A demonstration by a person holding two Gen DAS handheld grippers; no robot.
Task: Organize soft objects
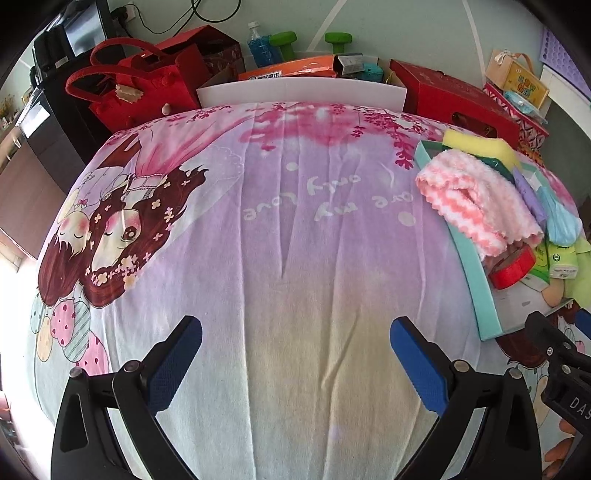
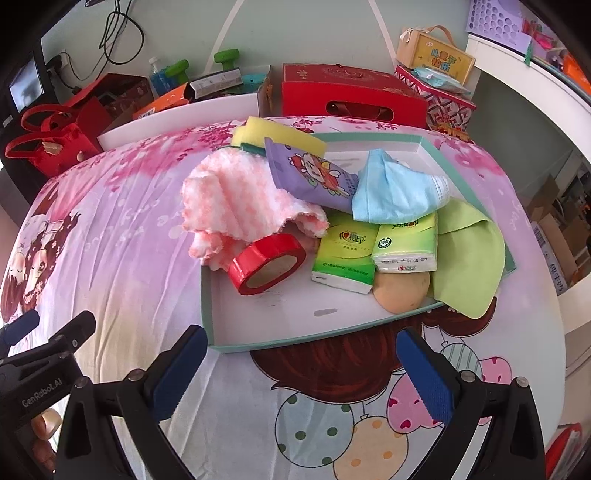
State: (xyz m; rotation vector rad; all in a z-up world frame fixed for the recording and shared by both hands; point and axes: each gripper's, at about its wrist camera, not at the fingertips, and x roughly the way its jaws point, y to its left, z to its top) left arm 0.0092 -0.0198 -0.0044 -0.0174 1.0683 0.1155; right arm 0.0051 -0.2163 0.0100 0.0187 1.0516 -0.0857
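The shallow teal-rimmed cardboard tray [image 2: 212,325] of soft things sits straight ahead of the right gripper [image 2: 299,373], the nearer of the 2. Both it and the left gripper [image 1: 295,363] are wide open, holding nothing.

Cartoon-print bedsheet [image 1: 295,258] covers the surface, pink blossoms at far edge, two cartoon faces at left. Behind it a white board [image 1: 301,92] stands upright. Red felt handbag [image 1: 136,85] far left, open red box [image 1: 210,48] behind it. Blue liquid bottle [image 1: 260,46] against the wall, two green dumbbells [image 1: 284,42] beside it. Orange carton [image 1: 291,70] lies behind the board. Red gift box [image 2: 351,98] with cut-out handle at back right; patterned red-white box [image 2: 443,101] next to it, tan carry case [image 2: 434,55] stacked on top. Black cables [image 2: 118,33] hang on the wall.
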